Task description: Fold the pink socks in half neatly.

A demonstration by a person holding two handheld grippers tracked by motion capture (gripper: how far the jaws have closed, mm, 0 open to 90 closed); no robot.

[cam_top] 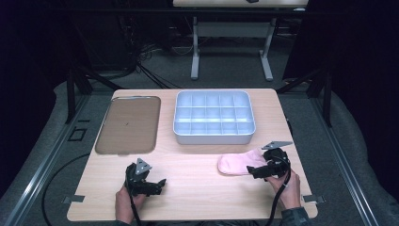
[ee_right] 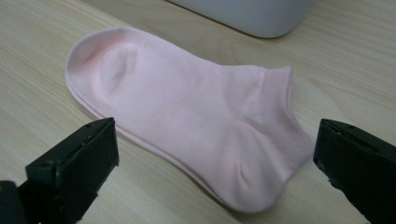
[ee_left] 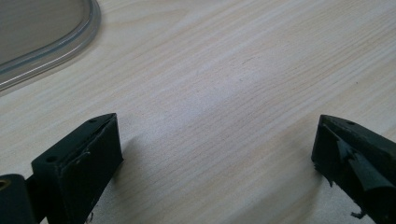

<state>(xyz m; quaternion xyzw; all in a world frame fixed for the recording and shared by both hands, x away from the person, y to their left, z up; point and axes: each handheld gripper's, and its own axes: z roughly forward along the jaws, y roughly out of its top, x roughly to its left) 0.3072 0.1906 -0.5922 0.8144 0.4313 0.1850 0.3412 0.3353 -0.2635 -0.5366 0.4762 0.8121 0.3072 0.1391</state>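
Note:
A pink ankle sock (cam_top: 239,162) lies flat on the wooden table, at the front right, just before the white tray. My right gripper (cam_top: 258,171) hovers at the sock's right end, open. In the right gripper view the sock (ee_right: 187,116) spreads between and beyond the two wide-apart jaws of that gripper (ee_right: 215,158), toe at the upper left and cuff at the right. My left gripper (cam_top: 157,184) rests near the front left of the table, open above bare wood (ee_left: 210,116), holding nothing.
A white tray with several compartments (cam_top: 214,136) stands at the table's middle back; its wall (ee_right: 252,18) shows behind the sock. A brown flat tray (cam_top: 128,124) lies at the back left, and its rim (ee_left: 56,51) shows near my left gripper. Hands hold both grippers at the front edge.

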